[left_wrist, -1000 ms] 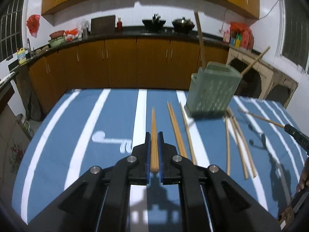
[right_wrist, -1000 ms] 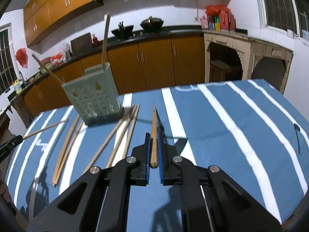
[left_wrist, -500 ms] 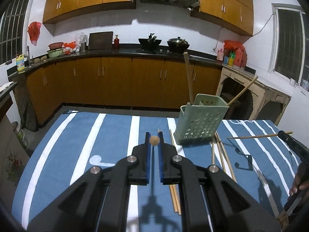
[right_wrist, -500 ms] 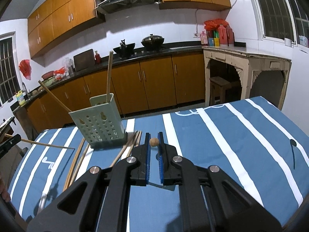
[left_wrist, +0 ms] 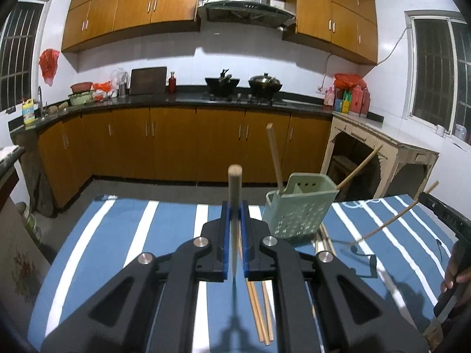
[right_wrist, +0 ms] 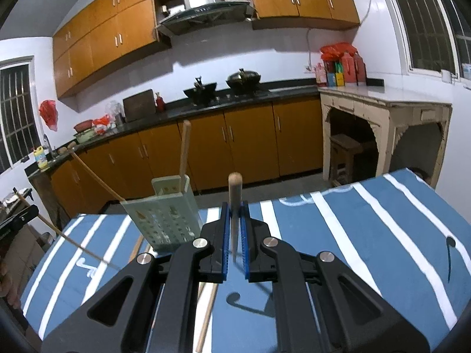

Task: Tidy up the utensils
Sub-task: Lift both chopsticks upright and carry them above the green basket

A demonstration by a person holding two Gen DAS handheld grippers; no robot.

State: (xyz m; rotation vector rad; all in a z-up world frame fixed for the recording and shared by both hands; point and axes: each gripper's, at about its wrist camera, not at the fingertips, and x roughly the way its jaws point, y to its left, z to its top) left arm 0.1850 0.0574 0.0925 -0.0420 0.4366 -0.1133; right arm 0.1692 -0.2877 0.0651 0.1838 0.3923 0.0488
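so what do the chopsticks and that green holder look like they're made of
Chopsticks: likely bamboo or wood, with a pale tan matte surface and slim straight shafts. Chopstick holder: looks like moulded plastic, an even pale green with regular punched holes and a thin smooth rim.

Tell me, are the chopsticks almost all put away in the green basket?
Not yet. Two chopsticks already stand in the green basket. The left gripper is shut on one chopstick, and the right gripper is shut on another chopstick, both lifted off the table. Several loose chopsticks lie on the striped tablecloth, waiting.
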